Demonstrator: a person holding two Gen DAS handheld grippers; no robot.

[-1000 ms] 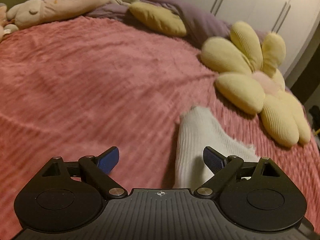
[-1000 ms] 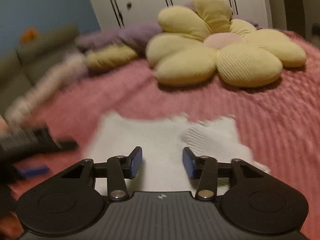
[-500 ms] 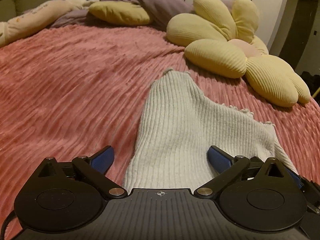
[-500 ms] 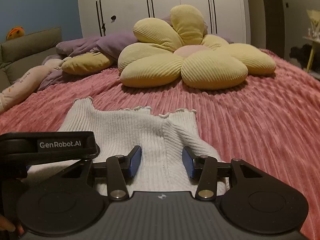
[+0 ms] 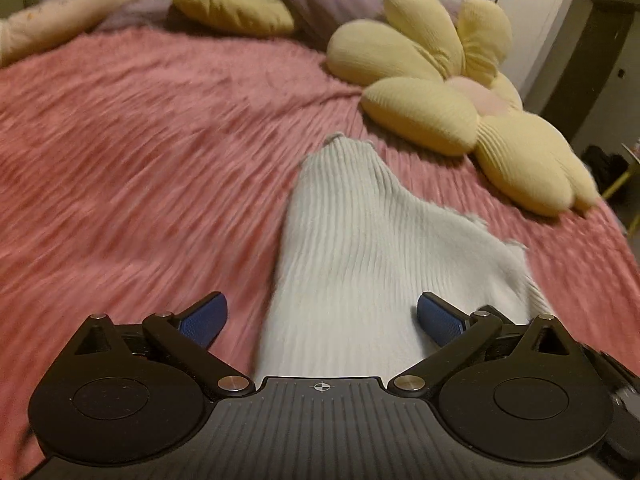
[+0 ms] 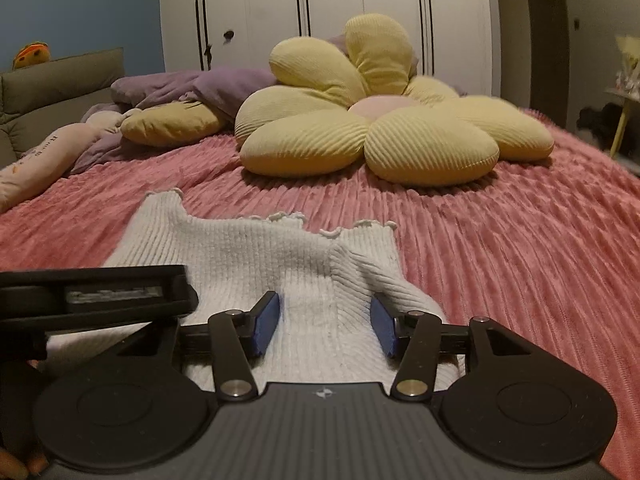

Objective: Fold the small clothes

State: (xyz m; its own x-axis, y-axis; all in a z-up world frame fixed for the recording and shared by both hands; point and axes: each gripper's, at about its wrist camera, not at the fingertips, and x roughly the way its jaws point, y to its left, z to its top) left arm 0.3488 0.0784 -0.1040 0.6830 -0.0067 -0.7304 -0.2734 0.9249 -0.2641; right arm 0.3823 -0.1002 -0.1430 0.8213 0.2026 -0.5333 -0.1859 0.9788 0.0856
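on the pink bedspread [image 6: 500, 248], one white knit top [image 6: 256, 256] under two open, empty hand-held grippers.

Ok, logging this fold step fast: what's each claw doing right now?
Left claw: wide open, holding nothing, over the white knit top.
Right claw: open, jaws just widening, the top between them but not pinched.
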